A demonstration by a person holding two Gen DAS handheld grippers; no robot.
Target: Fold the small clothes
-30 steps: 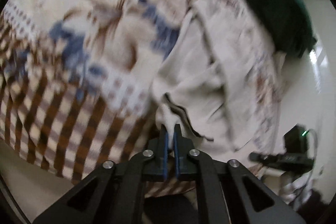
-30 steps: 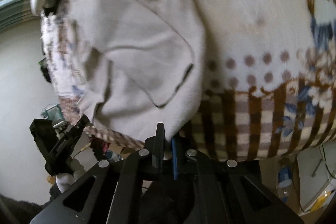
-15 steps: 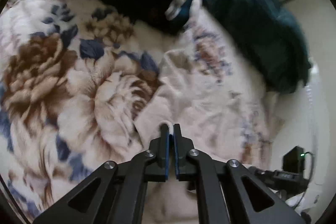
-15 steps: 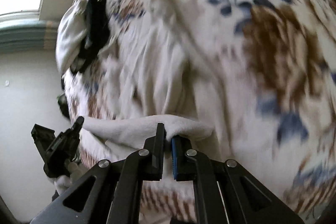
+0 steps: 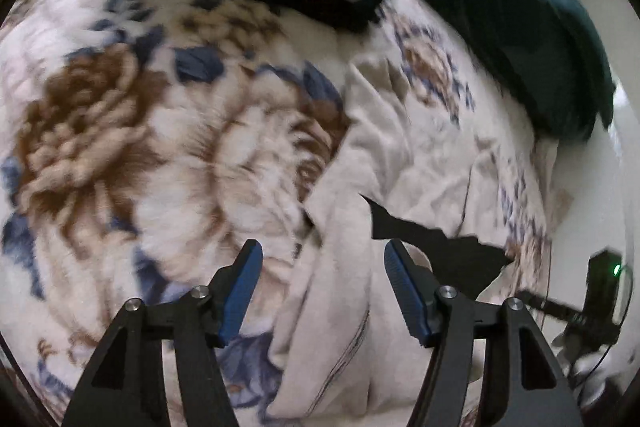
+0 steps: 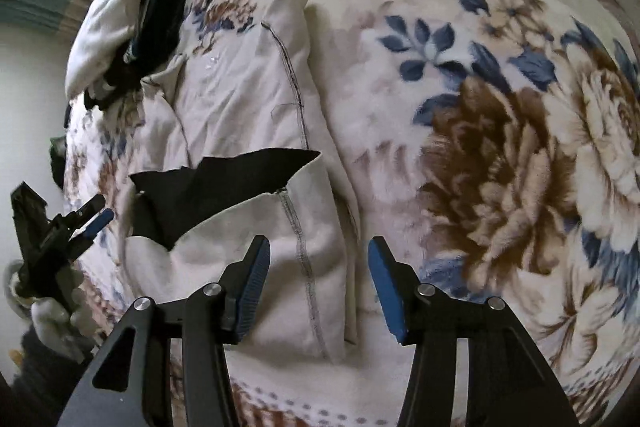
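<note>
A cream garment [image 5: 400,155] with a dark stitched seam lies folded over on the floral blanket [image 5: 120,131]. The black inside of its opening [image 5: 432,243] shows. My left gripper [image 5: 322,251] hovers over its near fold; the jaws are opening and the cloth lies below them, not pinched. In the right wrist view the same cream garment [image 6: 248,99] lies doubled. My right gripper [image 6: 318,247] is above its folded end, jaws opening, pads clear of the cloth. The left gripper [image 6: 94,217] shows at the left edge, held by a white-gloved hand [image 6: 52,315].
A pile of white and black clothes [image 6: 132,15] sits at the far end of the bed, with a dark teal garment [image 5: 500,19] beside it. The floral blanket [image 6: 500,147] spreads wide to the right. The bed's edge and a pale wall lie to the left.
Both grippers were shut on the garment's edge and carried it across the bed, folding it over. Now both have opened and let the cloth go onto the blanket.
</note>
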